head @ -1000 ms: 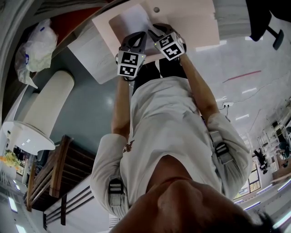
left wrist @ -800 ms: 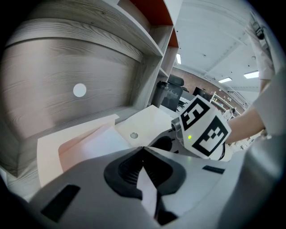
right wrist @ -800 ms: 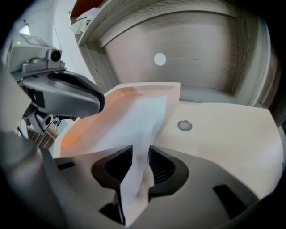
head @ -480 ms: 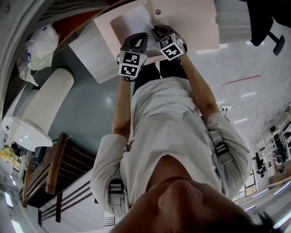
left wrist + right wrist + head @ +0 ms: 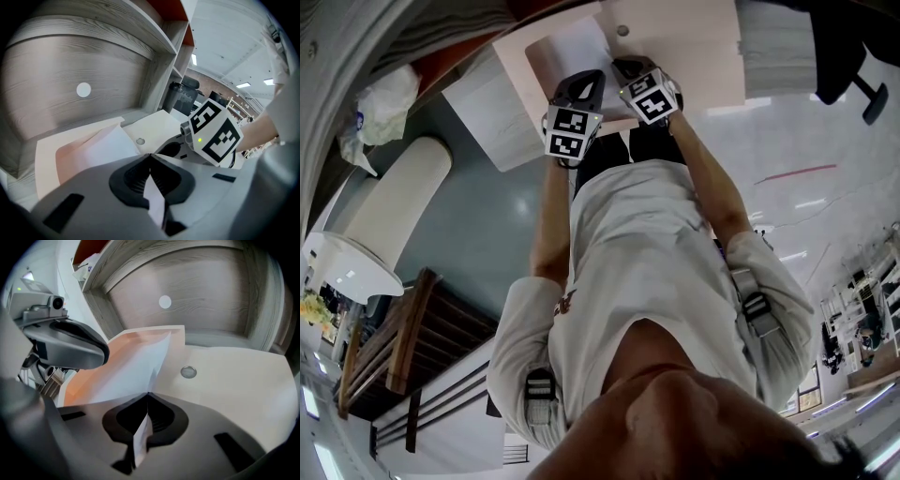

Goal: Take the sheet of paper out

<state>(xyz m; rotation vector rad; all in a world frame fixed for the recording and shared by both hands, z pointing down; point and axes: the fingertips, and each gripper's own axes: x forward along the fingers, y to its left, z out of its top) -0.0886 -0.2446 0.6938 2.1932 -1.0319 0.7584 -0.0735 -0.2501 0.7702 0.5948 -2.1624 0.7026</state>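
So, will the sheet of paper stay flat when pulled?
Likely not: the sheet of paper rises in a bent ridge out of the envelope, so it looks floppy. Its thin edge suggests it is light, and may crease or tear if tugged.

Grippers: two, namely left gripper (image 5: pixel 150 154) and right gripper (image 5: pixel 147 393).
Marker cubes (image 5: pixel 569 131): two, one per gripper.
Sheet of paper (image 5: pixel 140 364): one.
Pale pink folder (image 5: pixel 694 47): one.
Round snap button (image 5: pixel 188 372): one.
Round white cap (image 5: pixel 164 302) on the wooden back panel: one.
Plastic bag (image 5: pixel 380 108): one.
Office chair (image 5: pixel 844 47): one.
Person (image 5: pixel 647 281): one.
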